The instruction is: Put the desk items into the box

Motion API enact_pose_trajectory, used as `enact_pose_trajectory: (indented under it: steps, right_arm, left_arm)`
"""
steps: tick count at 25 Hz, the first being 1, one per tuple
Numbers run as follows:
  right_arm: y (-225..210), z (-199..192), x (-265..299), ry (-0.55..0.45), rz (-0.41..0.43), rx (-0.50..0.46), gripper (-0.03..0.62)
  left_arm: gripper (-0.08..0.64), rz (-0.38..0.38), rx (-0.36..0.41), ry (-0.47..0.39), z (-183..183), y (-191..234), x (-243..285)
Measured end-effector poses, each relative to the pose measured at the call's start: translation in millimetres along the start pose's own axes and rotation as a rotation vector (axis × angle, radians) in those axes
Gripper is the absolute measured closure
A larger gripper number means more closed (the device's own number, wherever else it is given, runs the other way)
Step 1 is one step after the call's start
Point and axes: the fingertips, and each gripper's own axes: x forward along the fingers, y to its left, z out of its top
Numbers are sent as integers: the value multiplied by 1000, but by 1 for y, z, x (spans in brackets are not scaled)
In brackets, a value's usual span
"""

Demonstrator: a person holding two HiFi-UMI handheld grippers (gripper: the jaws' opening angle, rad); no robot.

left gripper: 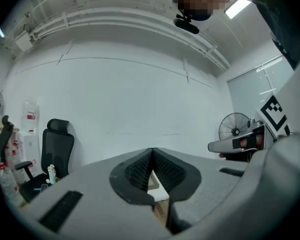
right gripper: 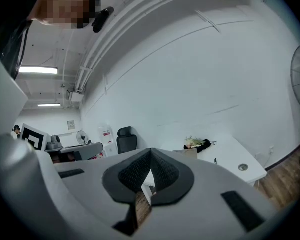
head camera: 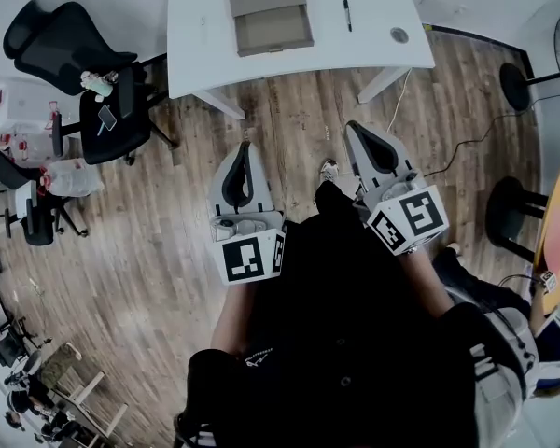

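So both claws are hanging out over the wood floor (head camera: 168, 250), well short of the white worktop (head camera: 205, 7) at the far side; neither one is touching anything. Left claw (head camera: 246, 149) has its jaws pressed together at the tips with nothing in between, just a sliver of gap lower down where you can see the floor and a worktop edge through it; right claw (head camera: 355, 129) is the same deal, jaws closed tip to tip and empty. They sit side by side in front of the person, the right one a bit farther out and angled to the left.

Up on the worktop there's a brown cardboard box (head camera: 269, 12) lying roughly in the middle; a black pen (head camera: 347, 14) lies to the right of it, apart from the box and not inside it; further right and a little nearer is a small round grey disc (head camera: 399, 35) set in the surface. Off to the left there's a black office chair (head camera: 70, 40) with some clutter on the seat next to it.
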Motion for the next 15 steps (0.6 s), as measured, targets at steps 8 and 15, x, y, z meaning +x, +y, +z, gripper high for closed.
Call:
enact_pose_trajectory:
  steps: [8,15]
  right_arm:
    - [-82,25,23,-6,28,-6,594]
    - [-131,34,34,-6,21,23,594]
  left_arm:
    - [552,58,6,-13,5,-29,69]
    - [552,91,7,4,1,-44,103]
